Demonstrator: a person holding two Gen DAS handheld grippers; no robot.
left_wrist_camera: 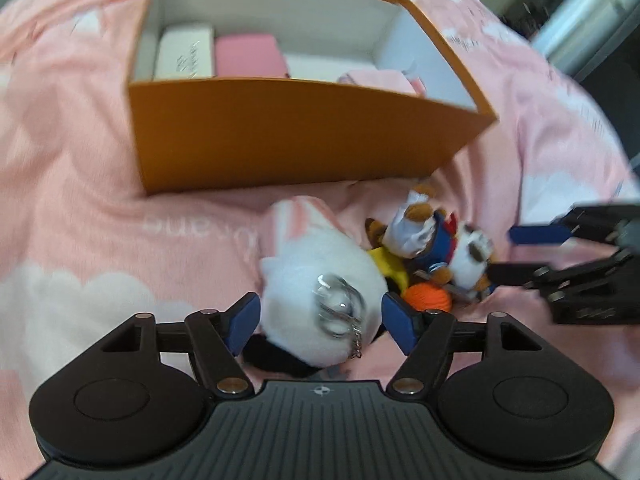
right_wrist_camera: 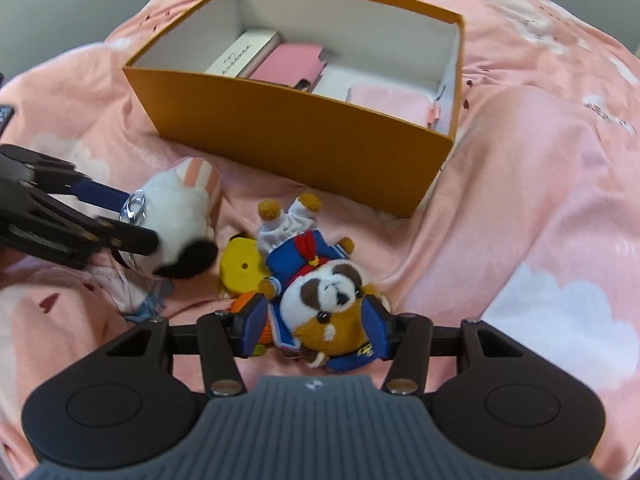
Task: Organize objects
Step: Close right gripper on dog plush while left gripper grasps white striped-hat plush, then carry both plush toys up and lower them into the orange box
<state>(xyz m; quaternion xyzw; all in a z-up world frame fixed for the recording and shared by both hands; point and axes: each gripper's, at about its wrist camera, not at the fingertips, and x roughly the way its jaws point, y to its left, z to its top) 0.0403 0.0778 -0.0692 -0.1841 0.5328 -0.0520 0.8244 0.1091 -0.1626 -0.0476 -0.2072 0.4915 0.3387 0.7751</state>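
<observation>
Two grippers are working over a pink cloud-print bedspread (right_wrist_camera: 520,184). Low in the left wrist view, the left gripper (left_wrist_camera: 318,320) is straddling a white plush keychain (left_wrist_camera: 320,280), fingers spread wide and not pressing on it; to do this well it should be closing on the soft body, clear of the metal ring (left_wrist_camera: 338,308). Low centre in the right wrist view, the right gripper (right_wrist_camera: 316,326) is sitting around a plush dog in a blue sailor suit (right_wrist_camera: 320,280), pads seemingly pinching it. Both toys are lying just before the open orange box (right_wrist_camera: 304,120), which is already holding small pink and white boxes.
</observation>
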